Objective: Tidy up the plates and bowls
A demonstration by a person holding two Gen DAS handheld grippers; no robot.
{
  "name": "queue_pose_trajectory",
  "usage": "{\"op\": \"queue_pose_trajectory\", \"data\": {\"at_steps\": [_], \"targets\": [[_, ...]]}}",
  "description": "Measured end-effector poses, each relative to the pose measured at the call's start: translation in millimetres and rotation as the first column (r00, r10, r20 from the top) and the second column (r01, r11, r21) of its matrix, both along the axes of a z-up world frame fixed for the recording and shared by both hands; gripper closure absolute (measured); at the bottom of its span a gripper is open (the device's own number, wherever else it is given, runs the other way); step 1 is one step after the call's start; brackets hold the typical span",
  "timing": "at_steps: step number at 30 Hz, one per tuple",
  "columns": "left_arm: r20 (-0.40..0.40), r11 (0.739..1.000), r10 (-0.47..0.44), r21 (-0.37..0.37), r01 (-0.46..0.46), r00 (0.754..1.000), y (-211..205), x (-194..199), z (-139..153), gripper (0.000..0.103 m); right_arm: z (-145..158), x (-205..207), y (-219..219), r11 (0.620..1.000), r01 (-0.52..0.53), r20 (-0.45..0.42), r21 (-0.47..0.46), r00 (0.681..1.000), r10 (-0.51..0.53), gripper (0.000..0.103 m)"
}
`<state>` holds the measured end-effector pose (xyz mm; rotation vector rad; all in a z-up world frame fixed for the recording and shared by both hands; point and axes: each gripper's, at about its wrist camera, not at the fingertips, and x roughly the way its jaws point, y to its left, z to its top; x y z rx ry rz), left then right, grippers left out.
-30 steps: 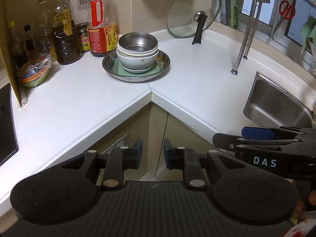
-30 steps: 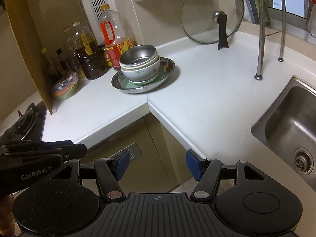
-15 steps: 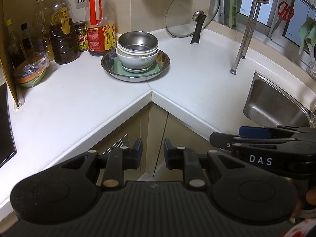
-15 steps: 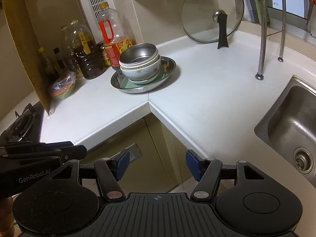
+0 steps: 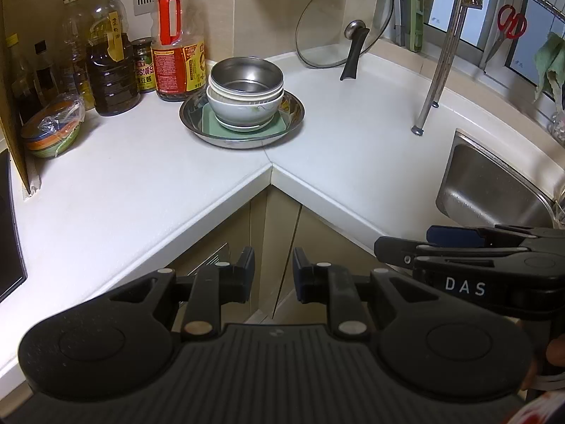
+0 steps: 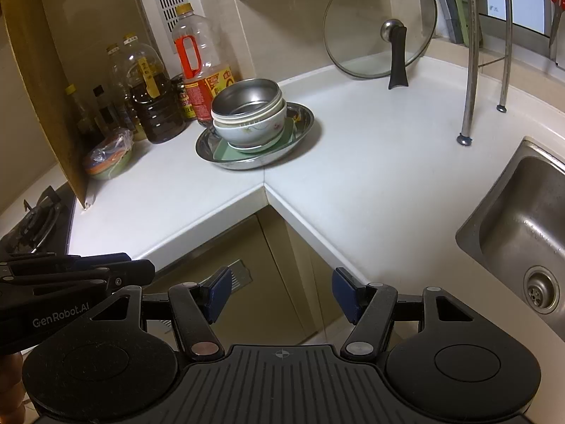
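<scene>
Left wrist view: the left gripper (image 5: 273, 274) hangs off the worktop's (image 5: 148, 190) front edge, jaws narrowly parted, empty. The stacked bowls (image 5: 245, 97) sit in a steel plate (image 5: 197, 120) at the inner corner.

Right wrist view: the right gripper (image 6: 281, 293) is spread wide, empty, well apart from the stacked bowls (image 6: 250, 113).

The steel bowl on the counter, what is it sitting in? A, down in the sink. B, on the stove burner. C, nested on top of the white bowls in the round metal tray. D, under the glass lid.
C: the steel bowl tops the white bowls inside the round metal tray.
</scene>
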<state>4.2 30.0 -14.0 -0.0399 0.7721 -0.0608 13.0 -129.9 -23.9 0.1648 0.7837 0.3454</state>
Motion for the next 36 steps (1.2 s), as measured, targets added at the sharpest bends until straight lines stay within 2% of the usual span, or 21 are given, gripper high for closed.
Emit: {"op": "queue_pose_trajectory", "data": {"at_steps": [36], "targets": [[-0.001,1.0,-0.001,-0.005,0.001,1.0,0.0,3.7,0.3,0.084,0.3,5.6,-0.6,1.0,0.0,-0.003,-0.004,1.0,0.0,0.04]]}}
